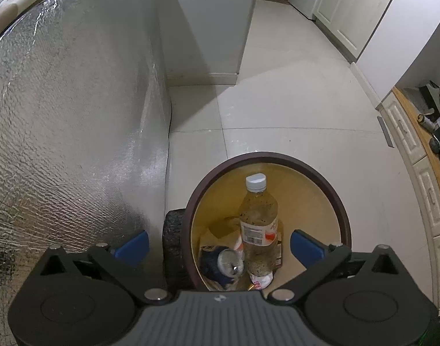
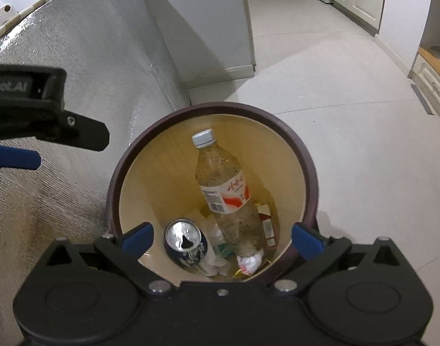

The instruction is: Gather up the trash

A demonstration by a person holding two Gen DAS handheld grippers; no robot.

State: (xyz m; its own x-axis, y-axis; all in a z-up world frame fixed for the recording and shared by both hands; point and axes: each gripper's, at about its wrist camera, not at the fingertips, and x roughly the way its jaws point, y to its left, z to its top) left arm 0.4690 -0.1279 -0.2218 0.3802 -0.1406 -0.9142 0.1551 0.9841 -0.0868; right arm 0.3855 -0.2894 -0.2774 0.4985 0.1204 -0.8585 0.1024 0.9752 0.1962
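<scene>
While both tools hang above the round waste bin [image 2: 308,155], each points steeply down into its mouth. Left tool [image 1: 218,242]: jaws spread to their widest, blue pads clear of everything, nothing held. Right tool [image 2: 222,238]: likewise fully spread and empty. No earlier frame bears on how they came to stand so.

Contents of the bin: a clear plastic bottle [image 2: 228,193] with a white cap, its long axis leaning from the bin floor up toward the far wall, cap uppermost; a drinks can [image 2: 185,243] lying beside its base with the opened top facing the camera; crumpled paper [image 2: 250,262] and small red cartons [image 2: 267,225] on the floor of the bin around them.

Key relation: seen from the right wrist, the bin mouth lies directly beneath and between that tool's pads, whereas the left tool sits off to the bin's left, partly over the foil-covered block [image 1: 75,115] that stands just beside the bin. The trash visible here already lies inside the bin, so the deposit appears complete; any further item lies outside these views.
</scene>
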